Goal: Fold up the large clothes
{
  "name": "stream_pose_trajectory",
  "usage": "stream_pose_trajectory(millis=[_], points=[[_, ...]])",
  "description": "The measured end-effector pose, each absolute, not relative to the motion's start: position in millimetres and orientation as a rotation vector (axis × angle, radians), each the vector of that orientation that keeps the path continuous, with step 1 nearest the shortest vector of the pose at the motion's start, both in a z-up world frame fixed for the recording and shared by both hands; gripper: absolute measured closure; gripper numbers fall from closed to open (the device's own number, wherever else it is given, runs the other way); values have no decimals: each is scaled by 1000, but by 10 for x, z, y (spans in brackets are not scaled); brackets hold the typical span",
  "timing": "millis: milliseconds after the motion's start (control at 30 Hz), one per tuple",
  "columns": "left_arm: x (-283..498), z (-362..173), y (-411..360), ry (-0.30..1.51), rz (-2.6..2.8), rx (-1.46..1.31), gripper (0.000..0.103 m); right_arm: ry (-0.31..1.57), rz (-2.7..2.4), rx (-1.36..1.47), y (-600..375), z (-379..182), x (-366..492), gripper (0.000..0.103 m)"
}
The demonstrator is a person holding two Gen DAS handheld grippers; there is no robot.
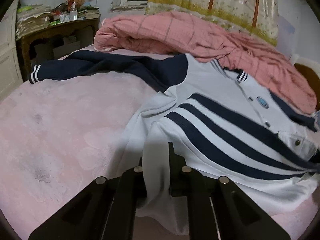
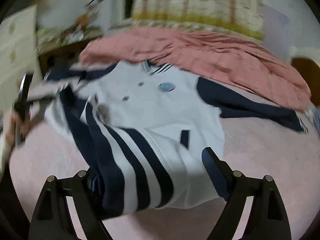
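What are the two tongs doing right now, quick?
Left tongs: closed on the white jacket hem.
Right tongs: open, jacket fabric lying between them, not pinched.

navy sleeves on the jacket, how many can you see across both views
2. One sleeve stretches out left across the pink bed in the left wrist view; the other sleeve lies to the right in the right wrist view, beside the pink quilt.

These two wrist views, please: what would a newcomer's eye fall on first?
First the white jacket with navy stripes, spread across the pink bed sheet, one navy sleeve stretched towards the left in the left wrist view. Behind it lies a crumpled pink quilt. Up close, the left tool is shut on a fold of the jacket's white hem, while the right tool stands open astride the striped hem.
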State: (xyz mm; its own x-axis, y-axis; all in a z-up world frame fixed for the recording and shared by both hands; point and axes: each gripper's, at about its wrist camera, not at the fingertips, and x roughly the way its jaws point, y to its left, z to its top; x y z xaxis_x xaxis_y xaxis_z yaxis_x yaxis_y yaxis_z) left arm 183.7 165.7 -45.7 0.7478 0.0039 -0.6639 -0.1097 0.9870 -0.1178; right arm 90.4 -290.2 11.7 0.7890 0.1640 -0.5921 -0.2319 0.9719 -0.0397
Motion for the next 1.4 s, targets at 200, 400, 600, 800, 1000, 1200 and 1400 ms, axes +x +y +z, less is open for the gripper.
stream_pose_trajectory(millis=[200,400,600,800,1000,1200,1400], points=[[1862,-491,1671,742,81,-142,95,527,-80,-288,-2616,84,1065,15],[1919,-572,1767,787,65,-203,94,766,313,356,-3378,38,1635,15],[1880,-560,1754,775,62,-197,93,522,62,205,-3555,162,1366,15],[1791,-486,1718,740,19,-176,76,472,150,59,-3441,71,1191,15],[1716,-479,1554,762,25,-43,97,745,81,99,-3477,-358,1753,91],[1365,66,1389,460,128,98,98,424,24,107,-3368,184,1280,99],[1890,-438,1524,739,44,71,98,596,-59,103,-3433,9,1742,99]])
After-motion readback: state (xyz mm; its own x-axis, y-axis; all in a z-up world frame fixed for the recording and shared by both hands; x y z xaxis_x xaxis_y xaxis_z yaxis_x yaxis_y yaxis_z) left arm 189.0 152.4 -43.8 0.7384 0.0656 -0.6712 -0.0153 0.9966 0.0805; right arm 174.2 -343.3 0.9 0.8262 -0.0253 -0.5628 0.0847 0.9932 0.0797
